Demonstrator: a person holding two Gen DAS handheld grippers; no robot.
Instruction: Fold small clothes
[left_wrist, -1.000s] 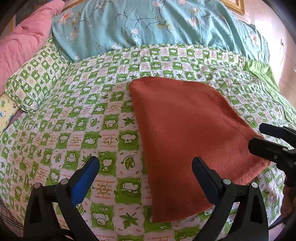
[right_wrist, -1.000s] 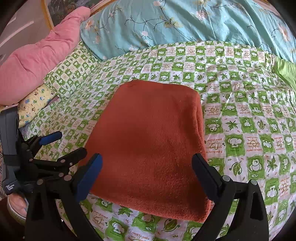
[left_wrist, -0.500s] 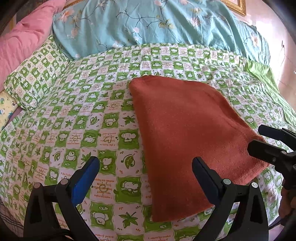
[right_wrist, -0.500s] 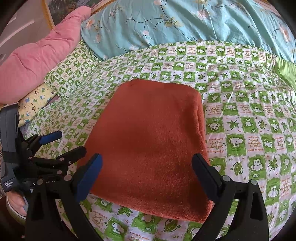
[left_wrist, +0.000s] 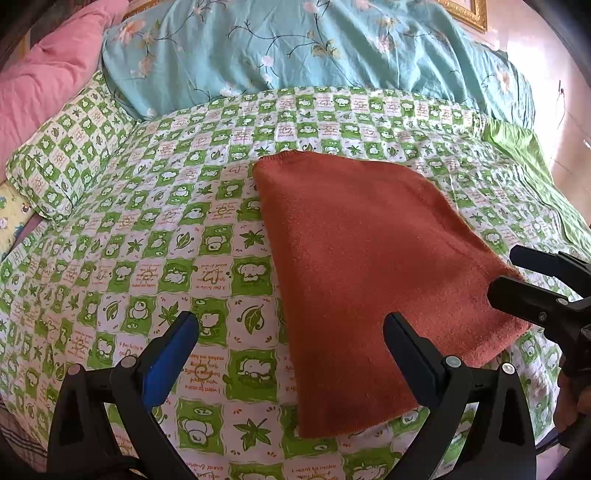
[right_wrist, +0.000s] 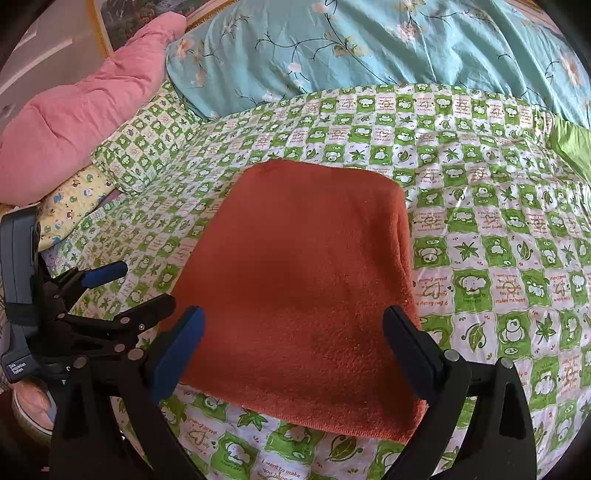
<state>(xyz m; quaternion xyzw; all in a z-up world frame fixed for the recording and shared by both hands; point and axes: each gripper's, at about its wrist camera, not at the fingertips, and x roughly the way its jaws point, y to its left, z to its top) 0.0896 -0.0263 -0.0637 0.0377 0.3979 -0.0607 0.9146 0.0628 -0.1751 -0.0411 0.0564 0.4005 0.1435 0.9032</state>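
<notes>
A rust-orange fleece cloth (left_wrist: 362, 258) (right_wrist: 306, 288) lies flat and folded on the green-and-white checked bedsheet (left_wrist: 155, 229) (right_wrist: 498, 221). My left gripper (left_wrist: 291, 347) hovers open over the cloth's near left corner, with nothing between its fingers. My right gripper (right_wrist: 291, 343) stands open above the cloth's near edge, also empty. In the left wrist view the right gripper (left_wrist: 532, 280) shows at the right edge, by the cloth's right corner. The left gripper (right_wrist: 122, 291) appears at the left in the right wrist view, open beside the cloth.
A turquoise floral quilt (left_wrist: 295, 48) (right_wrist: 369, 44) is bunched along the far side. A pink pillow (right_wrist: 74, 122) and a checked pillow (left_wrist: 62, 155) lie at the far left. A lime-green sheet (left_wrist: 532, 173) covers the far right. A person's hand (left_wrist: 569, 406) holds the right gripper.
Both cameras have shifted only slightly; the cloth lies where it was and both grippers stay open.
</notes>
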